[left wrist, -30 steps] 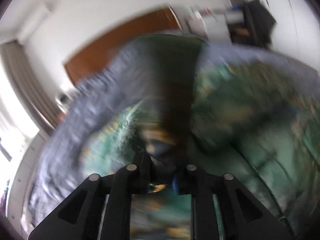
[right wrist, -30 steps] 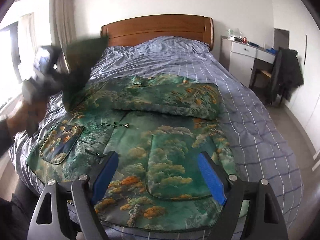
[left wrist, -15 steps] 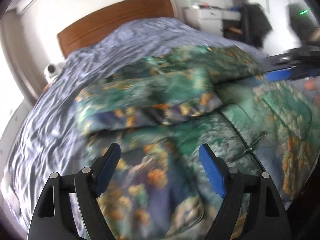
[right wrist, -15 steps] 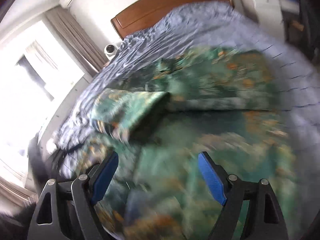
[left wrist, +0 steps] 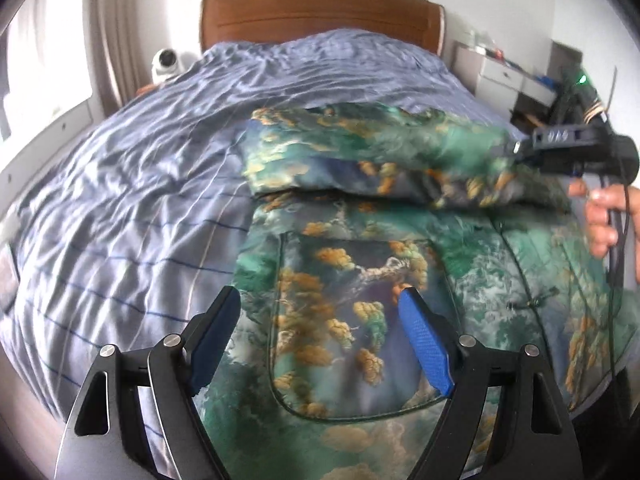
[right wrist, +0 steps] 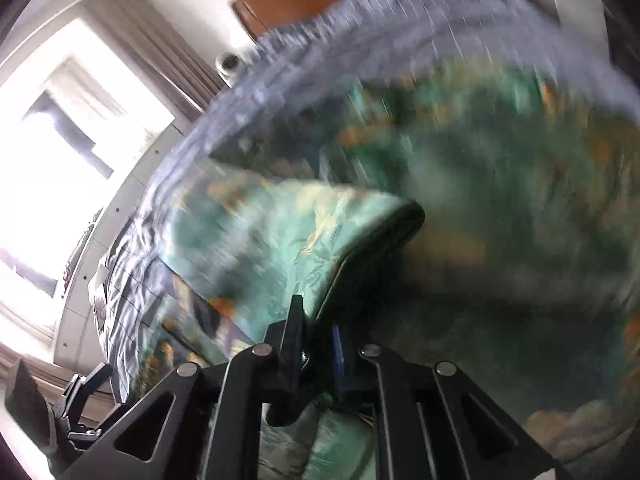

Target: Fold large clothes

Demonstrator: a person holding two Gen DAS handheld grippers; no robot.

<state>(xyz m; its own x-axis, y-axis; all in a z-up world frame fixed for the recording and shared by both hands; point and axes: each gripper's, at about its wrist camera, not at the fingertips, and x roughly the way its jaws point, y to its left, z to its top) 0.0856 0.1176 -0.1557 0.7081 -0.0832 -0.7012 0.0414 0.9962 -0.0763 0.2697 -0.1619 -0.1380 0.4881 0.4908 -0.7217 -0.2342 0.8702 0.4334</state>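
A large green jacket (left wrist: 500, 264) printed with orange clouds lies spread on the bed, both sleeves (left wrist: 400, 152) folded across its chest. My left gripper (left wrist: 318, 296) hovers open over the jacket's near pocket (left wrist: 352, 360), nothing between its blue pads. My right gripper (right wrist: 316, 320) is shut on a dark-trimmed edge of the jacket (right wrist: 300, 232), which bunches up just ahead of its fingers. In the left wrist view the right gripper (left wrist: 516, 148) reaches in from the right at the folded sleeve, with a person's hand (left wrist: 600, 220) on its handle. The right wrist view is blurred.
The jacket rests on a rumpled lilac striped duvet (left wrist: 140, 200) with a wooden headboard (left wrist: 320, 8) behind. A white round camera (left wrist: 166, 64) stands at the bed's far left, a white dresser (left wrist: 500, 76) at the far right. Bright window and curtains (right wrist: 60, 160) lie left.
My left gripper let go of the sleeve, opened, and drew back over the near pocket; the sleeve now lies folded. My right gripper swung left across the jacket and shut on its edge.
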